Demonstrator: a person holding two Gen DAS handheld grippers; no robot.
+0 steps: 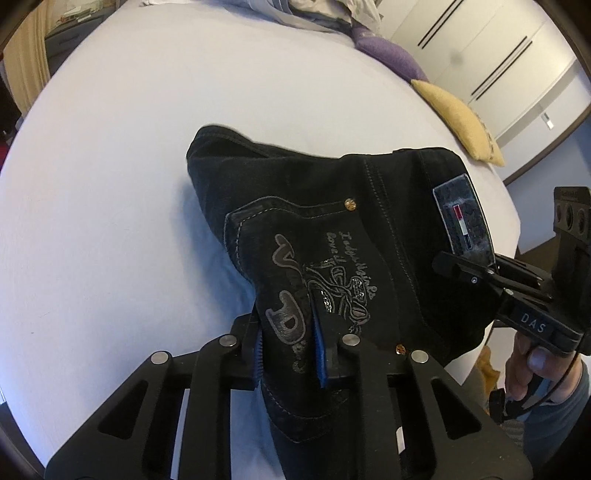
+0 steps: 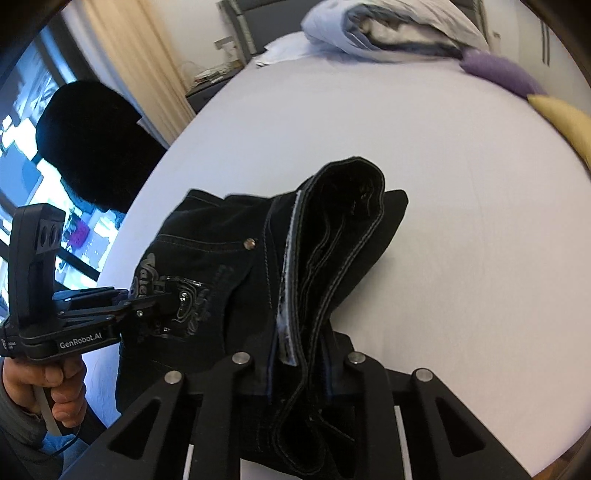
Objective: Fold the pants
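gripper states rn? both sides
Left gripper: closed on the black jeans, at the printed back pocket.
Right gripper: closed on the jeans' waistband edge.

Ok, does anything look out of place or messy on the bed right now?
Only the bedding stands out: it lies crumpled in a heap at the far end of the bed, not spread flat. The black pants are bunched too, but both tongs, left and right, grip them mid-fold.

A white bed [image 1: 110, 166] fills the scene. At its far edge lie a yellow cushion [image 1: 458, 122], a purple cushion [image 1: 388, 55] beside it, and bunched pale bedding [image 2: 388, 29]. Beige curtains [image 2: 129, 55] hang beyond the bed.
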